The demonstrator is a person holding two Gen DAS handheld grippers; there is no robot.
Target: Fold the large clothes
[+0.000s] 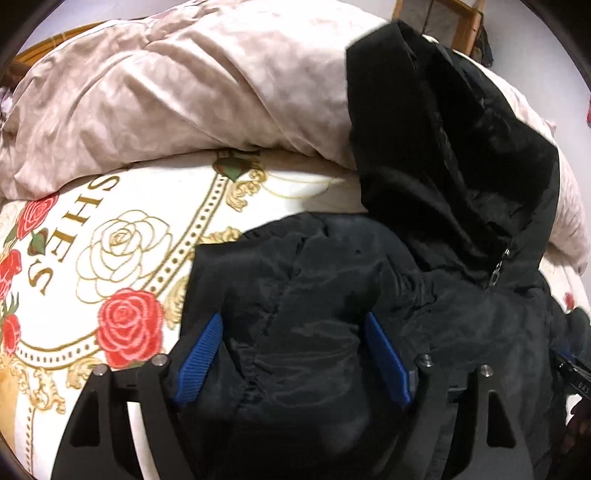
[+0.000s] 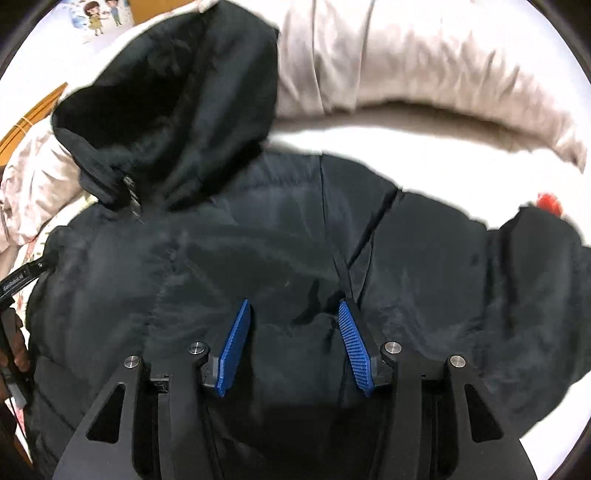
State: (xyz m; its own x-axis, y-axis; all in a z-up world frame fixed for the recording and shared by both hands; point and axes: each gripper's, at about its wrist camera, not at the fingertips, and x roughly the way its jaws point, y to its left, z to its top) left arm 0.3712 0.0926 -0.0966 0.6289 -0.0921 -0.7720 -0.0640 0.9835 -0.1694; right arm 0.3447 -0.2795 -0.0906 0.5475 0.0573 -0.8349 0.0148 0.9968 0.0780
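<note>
Left wrist view shows things the other view misses — a bed sheet [image 1: 122, 258] with red roses, a pale rose outline, gold beads and big gold letters. It also shows wooden bars [image 1: 461, 26] at the top. Right wrist view shows a cartoon picture [image 2: 99, 16] of two children up in the corner, and much more of the coat's wide body and one sleeve [image 2: 535, 258] reaching out to the side.

Both views show the black coat [image 1: 314, 295] lying on the bed, with its hood [image 1: 454, 147] resting up against a puffy pale pink quilt [image 1: 166, 103]. The coat is puffy too, a bit shiny, and full of soft wrinkles and stitched lines. A small metal zip [image 1: 498, 266] hangs at the neck. The hood looks fuzzy and dark inside.

The left gripper [image 1: 291, 354] has its blue ridged pads spread wide, with a bump of coat sitting between them. The right gripper [image 2: 295, 343] is about half spread over the coat's middle — its pads are not squeezing the cloth.
</note>
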